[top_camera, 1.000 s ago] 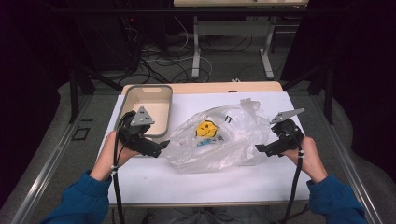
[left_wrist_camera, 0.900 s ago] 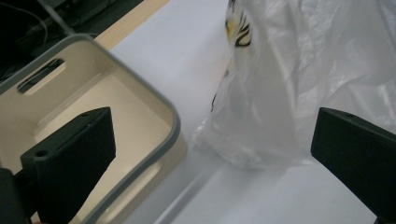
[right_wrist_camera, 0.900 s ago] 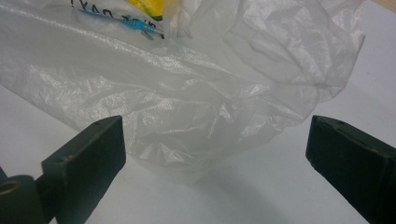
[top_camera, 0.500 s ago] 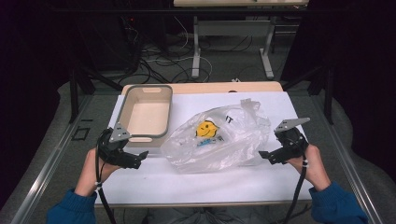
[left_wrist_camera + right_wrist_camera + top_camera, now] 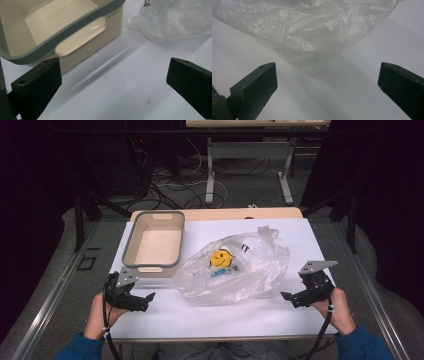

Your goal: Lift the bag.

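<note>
A clear plastic bag (image 5: 235, 267) with a yellow smiley face printed on it lies crumpled in the middle of the white table (image 5: 210, 312). A cream tub with a grey rim (image 5: 155, 242) stands to its left, empty. My left gripper (image 5: 145, 301) hovers near the table's front left corner, jaws wide open with nothing between them; the tub's near handle (image 5: 80, 37) and a corner of the bag (image 5: 175, 22) lie ahead of it. My right gripper (image 5: 289, 298) is open at the front right, with the bag's edge (image 5: 312, 42) just ahead of its jaws.
A wooden strip (image 5: 215, 214) borders the table's far edge. Behind it are table legs (image 5: 210, 170) and cables on the floor. A metal rail (image 5: 55, 295) runs along the left side of the table.
My left gripper has drawn back from beside the bag and tub to the front left corner. My right gripper has slid slightly back and right, away from the bag.
</note>
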`<state>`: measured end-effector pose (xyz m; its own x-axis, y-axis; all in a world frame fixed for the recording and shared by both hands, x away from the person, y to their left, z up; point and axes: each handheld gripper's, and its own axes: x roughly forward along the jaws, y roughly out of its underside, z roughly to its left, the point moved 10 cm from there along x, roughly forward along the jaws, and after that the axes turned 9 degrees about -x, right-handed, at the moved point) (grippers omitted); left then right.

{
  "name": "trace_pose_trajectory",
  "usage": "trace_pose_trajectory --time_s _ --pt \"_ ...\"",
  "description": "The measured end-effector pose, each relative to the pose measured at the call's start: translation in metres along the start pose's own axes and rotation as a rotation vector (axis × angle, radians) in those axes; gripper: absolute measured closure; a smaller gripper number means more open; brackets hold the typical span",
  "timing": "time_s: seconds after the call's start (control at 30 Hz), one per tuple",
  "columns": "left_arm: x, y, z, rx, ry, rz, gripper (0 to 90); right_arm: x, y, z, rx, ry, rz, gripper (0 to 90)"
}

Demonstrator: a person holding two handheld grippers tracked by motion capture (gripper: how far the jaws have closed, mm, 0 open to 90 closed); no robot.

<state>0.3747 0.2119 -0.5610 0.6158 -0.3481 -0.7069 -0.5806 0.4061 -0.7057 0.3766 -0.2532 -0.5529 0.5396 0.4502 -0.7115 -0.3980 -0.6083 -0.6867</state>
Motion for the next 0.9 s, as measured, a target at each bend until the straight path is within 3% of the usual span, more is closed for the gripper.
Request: trace_pose_trajectory --time_s 0.27,0.53,0.77,0.9 --pt "0.008 0.01 -0.008 -0.007 0.008 0.001 0.3 0.003 0.014 0.006 0.001 0.002 -0.016 2.2" --pt "0.01 0.013 -0.012 0.006 -0.013 -0.018 0.3 0.006 0.03 0.011 0.008 -0.004 -0.021 1.7" --pt "0.012 0.017 -0.016 0.04 -0.023 -0.02 0.3 0.006 0.032 0.013 0.01 0.004 -0.042 1.5" --pt "0.015 0.019 -0.019 0.038 -0.012 -0.018 0.3 0.005 0.031 0.013 0.013 -0.001 -0.048 1.5"
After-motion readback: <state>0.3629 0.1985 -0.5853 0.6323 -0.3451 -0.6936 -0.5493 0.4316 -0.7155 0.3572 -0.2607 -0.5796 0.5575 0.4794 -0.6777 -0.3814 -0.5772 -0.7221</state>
